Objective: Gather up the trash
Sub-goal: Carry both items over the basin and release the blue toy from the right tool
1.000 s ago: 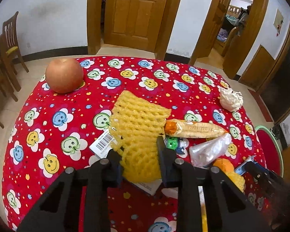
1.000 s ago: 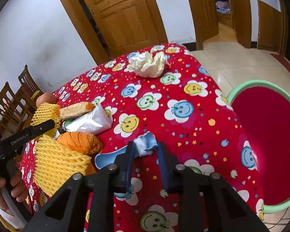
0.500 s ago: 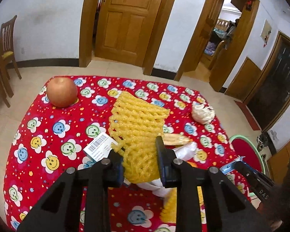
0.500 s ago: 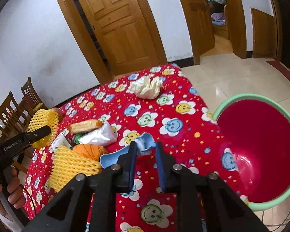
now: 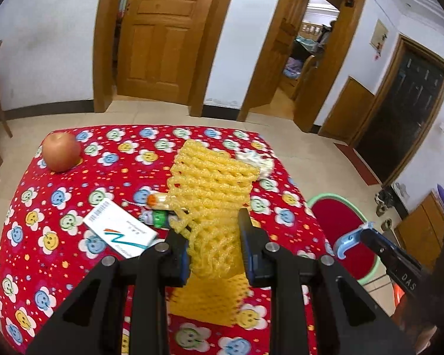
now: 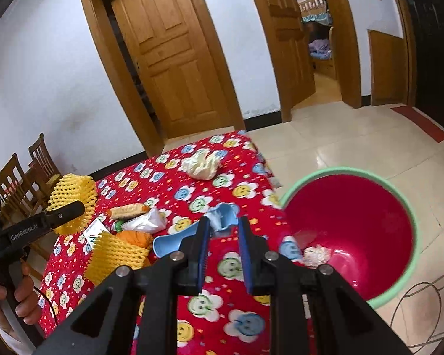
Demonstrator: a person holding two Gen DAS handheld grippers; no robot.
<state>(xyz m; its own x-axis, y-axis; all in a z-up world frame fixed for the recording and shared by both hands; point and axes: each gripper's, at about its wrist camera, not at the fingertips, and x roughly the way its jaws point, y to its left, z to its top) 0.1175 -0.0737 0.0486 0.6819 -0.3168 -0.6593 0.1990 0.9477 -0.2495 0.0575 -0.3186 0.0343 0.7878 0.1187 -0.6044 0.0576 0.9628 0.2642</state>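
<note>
My left gripper (image 5: 213, 230) is shut on a yellow foam fruit net (image 5: 213, 183) and holds it up above the red smiley-flower table (image 5: 74, 183). The net also shows in the right wrist view (image 6: 74, 190). My right gripper (image 6: 222, 224) is shut on a light blue plastic wrapper (image 6: 222, 214), lifted near the table's right edge; the wrapper also shows in the left wrist view (image 5: 350, 238). A red bin with a green rim (image 6: 352, 233) stands on the floor beside the table and holds a crumpled scrap (image 6: 316, 256).
On the table lie a second yellow net (image 6: 118, 256), an orange peel (image 6: 136, 238), a snack wrapper (image 6: 127, 210), a clear bag (image 6: 146, 222), a white card box (image 5: 120, 232), a crumpled tissue (image 6: 201, 167) and an apple (image 5: 60, 152). Wooden chairs (image 6: 23, 177) stand left.
Both grippers have risen and drawn back from the table with their loads. The right gripper has swung toward the bin, which now shows more fully.
</note>
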